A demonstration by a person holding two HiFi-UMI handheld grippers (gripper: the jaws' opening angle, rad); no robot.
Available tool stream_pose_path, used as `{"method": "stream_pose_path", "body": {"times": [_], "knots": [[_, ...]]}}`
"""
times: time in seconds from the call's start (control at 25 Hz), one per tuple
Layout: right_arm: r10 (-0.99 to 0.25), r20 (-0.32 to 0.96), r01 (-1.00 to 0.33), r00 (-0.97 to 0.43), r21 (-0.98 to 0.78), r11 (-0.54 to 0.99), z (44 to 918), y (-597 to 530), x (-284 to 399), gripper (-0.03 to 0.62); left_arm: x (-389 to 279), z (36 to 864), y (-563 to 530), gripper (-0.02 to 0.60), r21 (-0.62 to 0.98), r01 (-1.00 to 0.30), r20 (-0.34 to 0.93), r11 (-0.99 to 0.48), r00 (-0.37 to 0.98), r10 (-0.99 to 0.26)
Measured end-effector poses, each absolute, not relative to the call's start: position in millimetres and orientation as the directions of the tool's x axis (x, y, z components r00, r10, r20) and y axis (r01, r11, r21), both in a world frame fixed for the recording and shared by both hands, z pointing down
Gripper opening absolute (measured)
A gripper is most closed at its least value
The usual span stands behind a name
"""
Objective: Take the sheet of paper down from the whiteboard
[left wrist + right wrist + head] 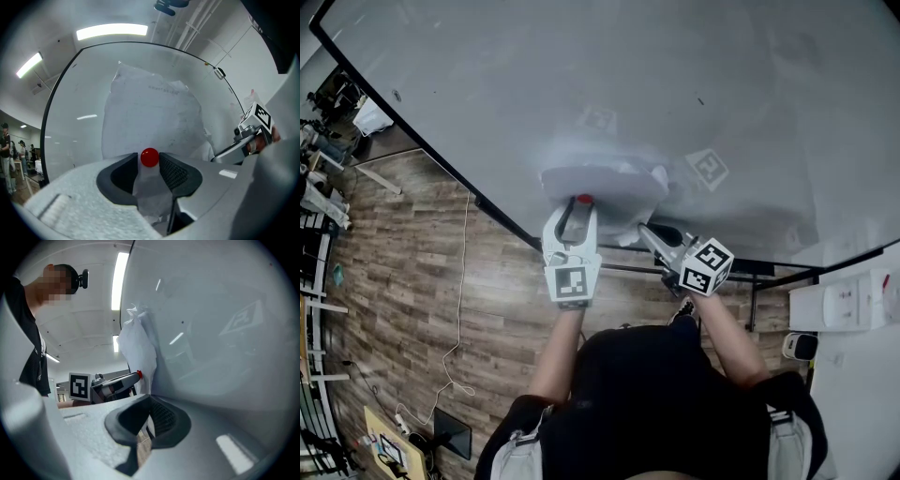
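While the right gripper (149,422) is pinched narrow on an edge of the sheet of paper (150,112), which is crumpled against the whiteboard (694,75), the left gripper (577,211) stands wide, with a red magnet (149,157) between its jaw tips.

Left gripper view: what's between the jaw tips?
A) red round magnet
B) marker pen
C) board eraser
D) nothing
A: the red round magnet sits between the open jaw tips of the left gripper, on the sheet of paper against the whiteboard.
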State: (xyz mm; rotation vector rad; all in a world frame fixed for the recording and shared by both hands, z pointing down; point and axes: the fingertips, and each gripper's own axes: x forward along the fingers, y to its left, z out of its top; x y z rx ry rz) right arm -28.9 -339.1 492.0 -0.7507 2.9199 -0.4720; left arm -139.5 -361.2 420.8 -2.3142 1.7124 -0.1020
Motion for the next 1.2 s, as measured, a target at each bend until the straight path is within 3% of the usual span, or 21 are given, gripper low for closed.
{"method": "stream_pose_path", "body": {"times": [1.2], "knots": [[-0.475,-0.001,-0.449,-0.880,-0.329,0.831,493.2,-343.5,-22.5,0.003,-137.1,420.3,-362.8,0.130,-0.179,-0.958,-0.132,-0.226,0.251,-0.959]]}}
